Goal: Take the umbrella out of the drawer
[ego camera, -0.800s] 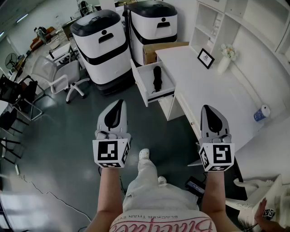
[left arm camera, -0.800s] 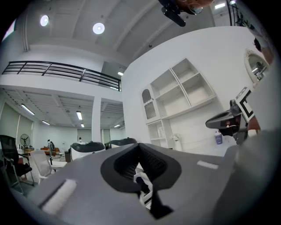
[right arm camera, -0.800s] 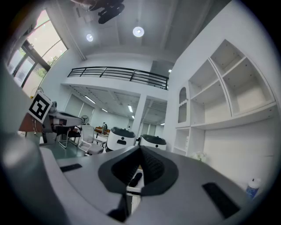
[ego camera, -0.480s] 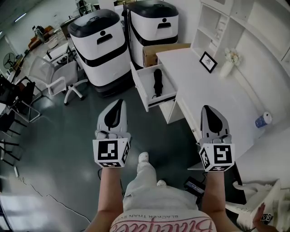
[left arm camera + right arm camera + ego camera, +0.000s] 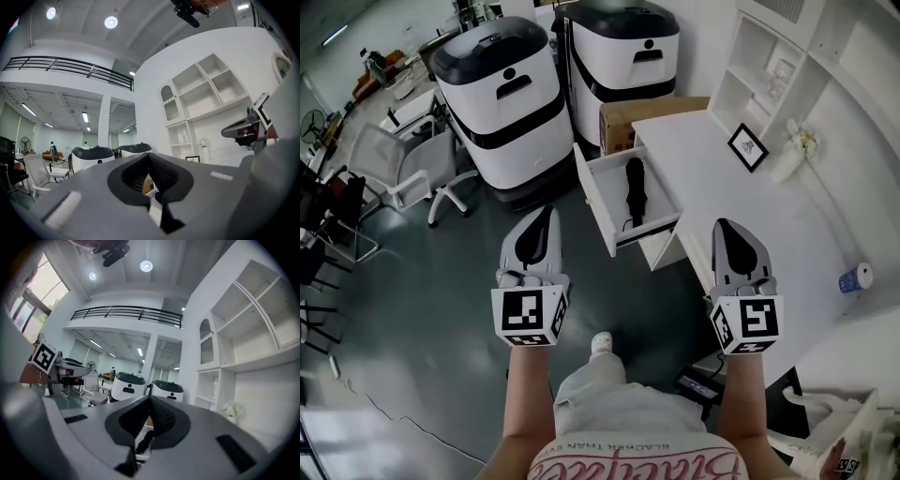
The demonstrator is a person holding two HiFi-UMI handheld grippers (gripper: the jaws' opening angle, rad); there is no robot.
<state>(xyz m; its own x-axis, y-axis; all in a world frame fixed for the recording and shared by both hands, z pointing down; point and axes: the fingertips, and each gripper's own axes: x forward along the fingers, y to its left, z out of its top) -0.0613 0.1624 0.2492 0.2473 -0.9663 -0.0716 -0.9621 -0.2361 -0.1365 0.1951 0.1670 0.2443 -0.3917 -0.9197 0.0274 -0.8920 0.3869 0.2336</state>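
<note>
— Tools on hand?
— Left gripper [image 5: 547, 214]: jaws pressed together, nothing between. Right gripper [image 5: 725, 227]: jaws pressed together, likewise empty. Both held level, side by side in the near middle, pointing to the far side.

— Task item and location?
— Umbrella [image 5: 635, 190]: black, folded, laid lengthwise inside the drawer [image 5: 602, 202]. Drawer white, pulled out open from the left end of the desk [image 5: 731, 211].

— Position relative to the tools?
— Farther off than both sets of jaw tips, in the span between the two grippers. To the far right of the left gripper, to the far left of the right gripper. Well apart from each; no contact with either. Right gripper over the near left edge of the desk, left gripper over the grey floor [image 5: 422, 281].

— Other entries?
— Two large white-and-black machines [image 5: 502, 103] at the far left of the drawer. Cardboard box [image 5: 623, 122] just beyond the drawer. Picture frame [image 5: 748, 146] and white vase with flowers [image 5: 792, 157] on the far part of the desk. Office chair [image 5: 412, 164] at far left.
</note>
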